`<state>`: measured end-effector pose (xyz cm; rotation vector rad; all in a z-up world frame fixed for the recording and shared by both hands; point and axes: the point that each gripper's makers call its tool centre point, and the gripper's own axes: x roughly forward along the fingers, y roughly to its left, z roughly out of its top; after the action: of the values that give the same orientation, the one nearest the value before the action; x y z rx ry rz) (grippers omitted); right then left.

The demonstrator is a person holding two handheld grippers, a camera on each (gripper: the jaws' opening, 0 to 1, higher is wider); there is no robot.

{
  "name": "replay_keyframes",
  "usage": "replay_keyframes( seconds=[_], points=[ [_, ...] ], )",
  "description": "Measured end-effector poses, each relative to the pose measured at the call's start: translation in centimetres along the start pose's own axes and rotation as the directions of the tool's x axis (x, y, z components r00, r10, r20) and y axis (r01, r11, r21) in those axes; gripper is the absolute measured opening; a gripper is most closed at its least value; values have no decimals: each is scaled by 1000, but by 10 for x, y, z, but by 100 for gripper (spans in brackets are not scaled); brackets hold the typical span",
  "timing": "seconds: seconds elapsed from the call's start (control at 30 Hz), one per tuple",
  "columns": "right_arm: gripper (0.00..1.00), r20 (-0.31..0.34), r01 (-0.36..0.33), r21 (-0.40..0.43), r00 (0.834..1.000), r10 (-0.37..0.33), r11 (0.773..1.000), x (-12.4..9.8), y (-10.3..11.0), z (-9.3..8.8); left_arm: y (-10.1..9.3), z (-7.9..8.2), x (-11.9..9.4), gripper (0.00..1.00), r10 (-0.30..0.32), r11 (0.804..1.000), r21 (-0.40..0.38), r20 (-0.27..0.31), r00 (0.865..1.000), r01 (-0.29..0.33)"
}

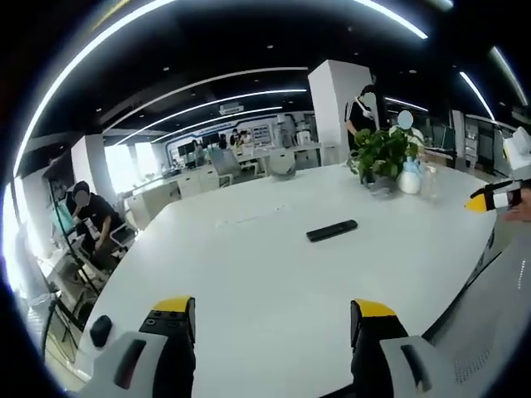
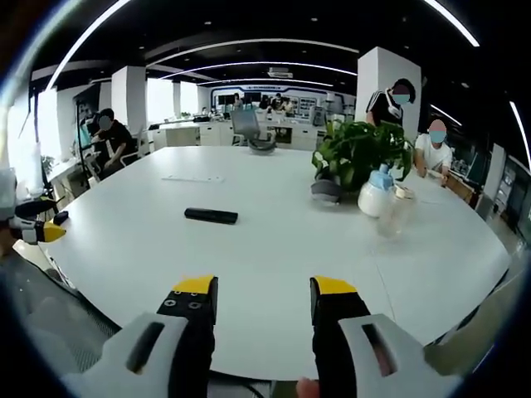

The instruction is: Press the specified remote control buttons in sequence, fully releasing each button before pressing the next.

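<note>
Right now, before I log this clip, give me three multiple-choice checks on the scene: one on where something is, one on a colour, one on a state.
1. Where does the remote control lie?
A. flat on the white table, apart from both grippers
B. between the right gripper's fingers
C. on a chair

2. What colour are the tips of the left gripper fingers?
A. red
B. yellow
C. green

3. How does the right gripper stand?
A. shut on the remote control
B. shut on nothing
C. open, holding nothing

Answers: 1 A, it rests on bare tabletop left of the potted plant; 2 B, yellow caps show; 3 C, bare table shows between its fingers.
</note>
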<state>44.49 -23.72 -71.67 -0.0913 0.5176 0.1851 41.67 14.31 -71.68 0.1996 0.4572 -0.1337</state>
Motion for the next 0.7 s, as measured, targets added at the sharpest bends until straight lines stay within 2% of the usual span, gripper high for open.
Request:
replay_keyframes(
  seconds=[0.27, 0.5, 0.7],
  points=[
    [45, -4, 4, -2, 1000, -4, 1000, 0, -1, -1, -8, 0, 1, 79, -39, 999, 19, -2, 999, 39],
    [44, -12, -1, -9, 1000, 1, 1000, 0, 1, -2, -5, 3, -1, 78, -36, 999, -19, 11, 999, 36],
    [44, -13, 9, -2, 1000, -9, 1000, 0, -1, -2, -7, 2, 1, 78, -41, 999, -1, 0, 999, 41]
  ],
)
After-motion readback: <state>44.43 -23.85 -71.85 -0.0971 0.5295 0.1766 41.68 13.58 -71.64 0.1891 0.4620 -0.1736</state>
